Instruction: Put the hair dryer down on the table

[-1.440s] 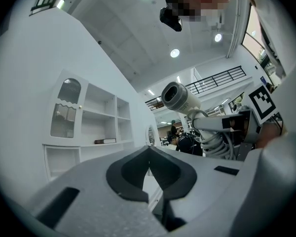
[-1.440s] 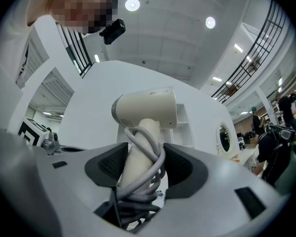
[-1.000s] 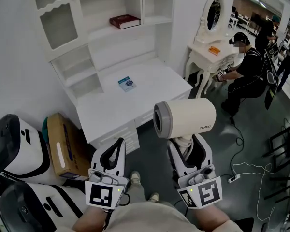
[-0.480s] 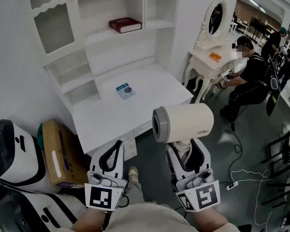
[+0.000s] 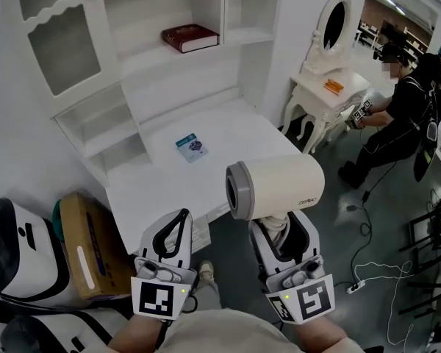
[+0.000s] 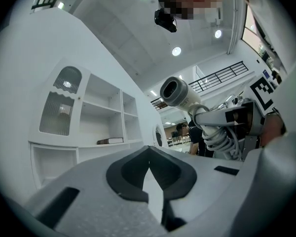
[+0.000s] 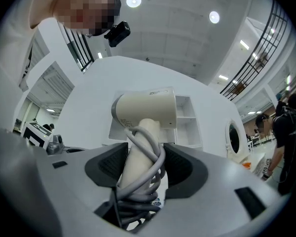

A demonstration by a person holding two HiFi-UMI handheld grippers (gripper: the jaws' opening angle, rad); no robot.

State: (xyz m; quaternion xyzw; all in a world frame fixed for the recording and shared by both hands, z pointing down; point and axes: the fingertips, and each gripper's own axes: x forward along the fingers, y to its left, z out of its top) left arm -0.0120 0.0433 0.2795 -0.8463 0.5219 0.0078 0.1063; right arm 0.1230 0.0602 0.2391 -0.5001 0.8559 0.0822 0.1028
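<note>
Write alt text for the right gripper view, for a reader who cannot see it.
The right gripper clamps the handle of a cream plastic hair dryer, wound with its grey cord, the barrel lying crosswise above the jaws. Behind stand a white shelf unit and a lit ceiling.

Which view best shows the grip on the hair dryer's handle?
Right gripper view: the cord-wrapped handle sits between the right gripper's jaws. Head view shows mainly the barrel from above; left gripper view shows it small.
</note>
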